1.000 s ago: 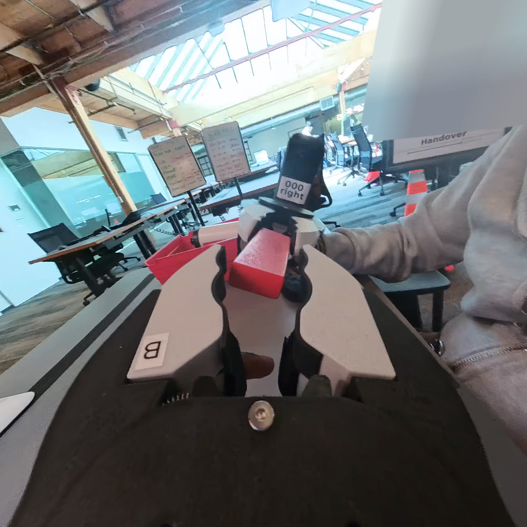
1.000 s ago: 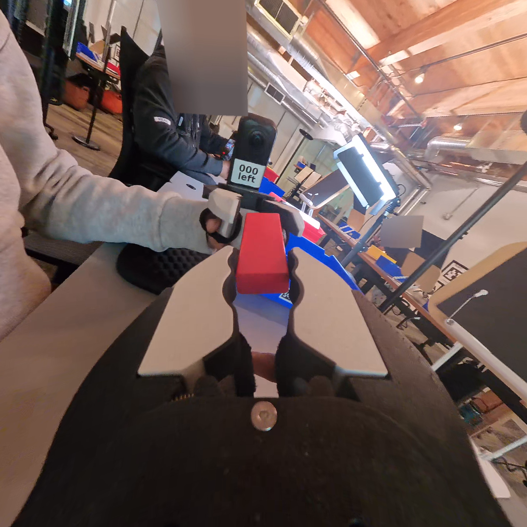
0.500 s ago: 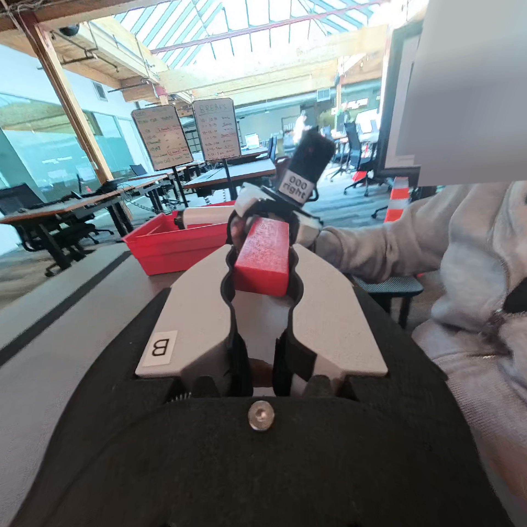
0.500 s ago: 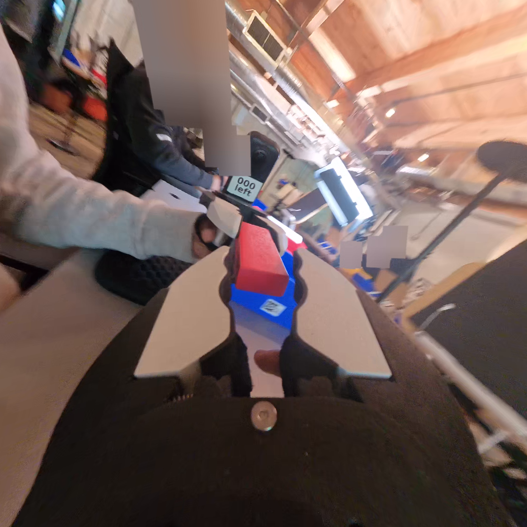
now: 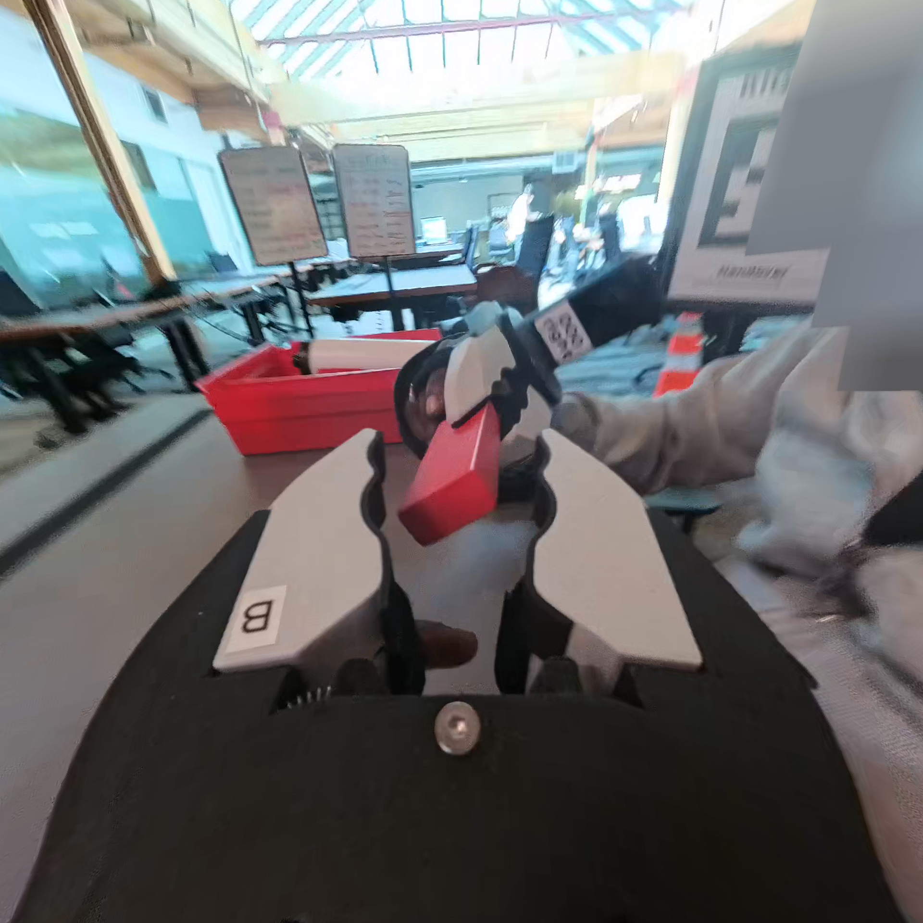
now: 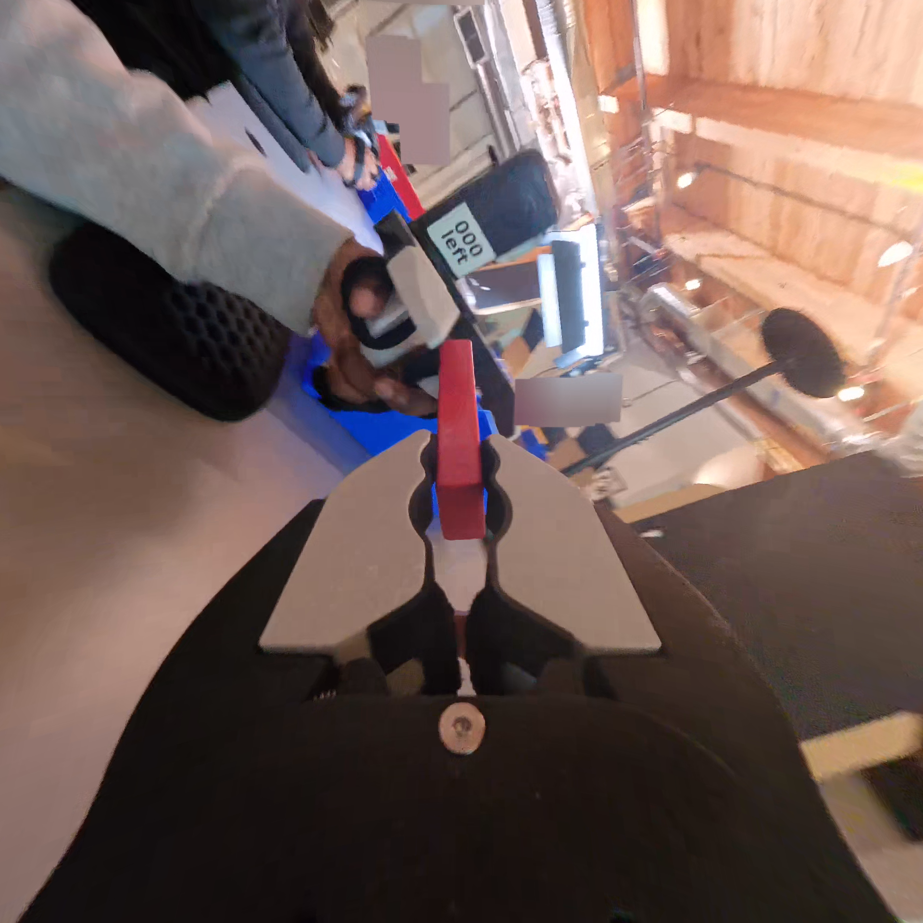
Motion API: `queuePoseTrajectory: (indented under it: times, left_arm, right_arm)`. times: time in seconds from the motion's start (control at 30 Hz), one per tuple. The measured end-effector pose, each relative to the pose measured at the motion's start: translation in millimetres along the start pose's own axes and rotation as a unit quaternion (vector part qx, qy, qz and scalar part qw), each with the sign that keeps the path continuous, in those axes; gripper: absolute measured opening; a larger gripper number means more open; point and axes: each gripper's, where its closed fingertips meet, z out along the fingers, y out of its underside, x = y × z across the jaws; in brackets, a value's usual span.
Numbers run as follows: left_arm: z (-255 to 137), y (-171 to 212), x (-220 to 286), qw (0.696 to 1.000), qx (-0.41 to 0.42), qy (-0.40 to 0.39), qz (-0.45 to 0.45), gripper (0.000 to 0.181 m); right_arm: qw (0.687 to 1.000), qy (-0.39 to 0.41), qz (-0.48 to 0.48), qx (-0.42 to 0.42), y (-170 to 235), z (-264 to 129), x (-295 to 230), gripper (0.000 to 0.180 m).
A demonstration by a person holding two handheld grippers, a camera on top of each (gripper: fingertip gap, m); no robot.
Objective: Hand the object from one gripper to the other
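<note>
A red rectangular block [image 5: 454, 484] is clamped at its far end by my right gripper [image 5: 479, 394], which comes in tilted from the upper right. The block's near end hangs between the fingers of my left gripper [image 5: 459, 449], which is open wide, with gaps on both sides of the block. In the right wrist view my right gripper [image 6: 459, 444] is shut on the block [image 6: 457, 399] across its thin side. The left gripper [image 6: 424, 309] sits just beyond the block's far end, held by a hand in a grey sleeve.
A red bin [image 5: 299, 399] holding a white roll [image 5: 369, 352] stands on the grey table [image 5: 125, 549] behind the grippers. A blue bin [image 6: 384, 424] and a black perforated pad [image 6: 165, 319] lie below the left hand. Another person's dark sleeve [image 6: 279, 75] is farther back.
My left gripper, closed around the block half a second ago, has opened. My right gripper has rolled sideways and now grips the block on its thin side, tilted.
</note>
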Motion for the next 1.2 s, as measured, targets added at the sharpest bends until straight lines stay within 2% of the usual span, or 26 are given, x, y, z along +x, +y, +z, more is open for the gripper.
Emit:
queuePoseTrajectory:
  times: [0.07,0.13,0.27,0.37,0.57,0.63,0.67,0.73,0.83,0.9,1.1,1.2]
  left_arm:
    - [-0.1,4.2,2.9,0.993,-0.024,-0.020,0.111,0.061]
    - [-0.3,6.8,4.5,0.984,-0.041,-0.031,0.172,0.058]
    - [0.1,6.9,4.6,0.985,-0.041,-0.025,0.165,0.031]
    - [0.4,10.3,6.3,0.984,-0.056,-0.018,0.167,0.018]
    - [0.3,11.5,6.8,0.991,-0.063,-0.006,0.119,0.017]
    - [0.1,8.4,6.8,0.995,-0.053,0.001,0.079,0.016]
    - [-0.9,8.2,5.1,0.997,-0.052,0.002,0.054,0.016]
    - [-4.0,10.1,0.8,0.998,-0.055,0.006,-0.006,0.016]
    - [-7.7,12.8,-3.8,0.992,-0.048,0.024,-0.115,0.016]
    - [-9.9,12.4,-8.5,0.987,-0.037,0.023,-0.157,0.016]
    - [-15.7,-0.7,-17.4,0.980,0.015,0.015,-0.200,0.016]
    - [-16.0,-3.2,-16.6,0.975,0.026,0.025,-0.220,0.016]
  right_arm:
    - [0.996,-0.041,0.076,0.012,0.2,-1.1,-4.3,0.016]
    - [0.990,-0.055,0.126,0.026,-0.7,-2.5,-3.8,0.016]
    - [0.976,-0.081,0.197,0.038,-1.5,-3.3,-4.4,0.016]
    - [0.970,-0.085,0.222,0.043,-2.0,-4.0,-3.0,0.016]
    - [0.968,-0.086,0.232,0.050,-3.7,-4.7,-2.2,0.017]
    - [0.972,-0.065,0.217,0.063,-6.5,-5.0,2.1,0.020]
    - [0.977,-0.051,0.197,0.064,-6.8,-5.4,4.1,0.027]
    - [0.990,-0.020,0.131,0.051,-5.2,-5.6,6.4,0.043]
    - [1.000,-0.001,-0.002,0.002,2.2,-3.2,-1.0,0.049]
    - [0.998,-0.011,-0.052,-0.023,6.6,-0.2,-9.8,0.053]
    - [0.995,0.008,-0.089,-0.042,10.1,4.1,-10.2,0.054]
    - [0.993,0.027,-0.105,-0.055,13.5,7.4,-8.9,0.041]
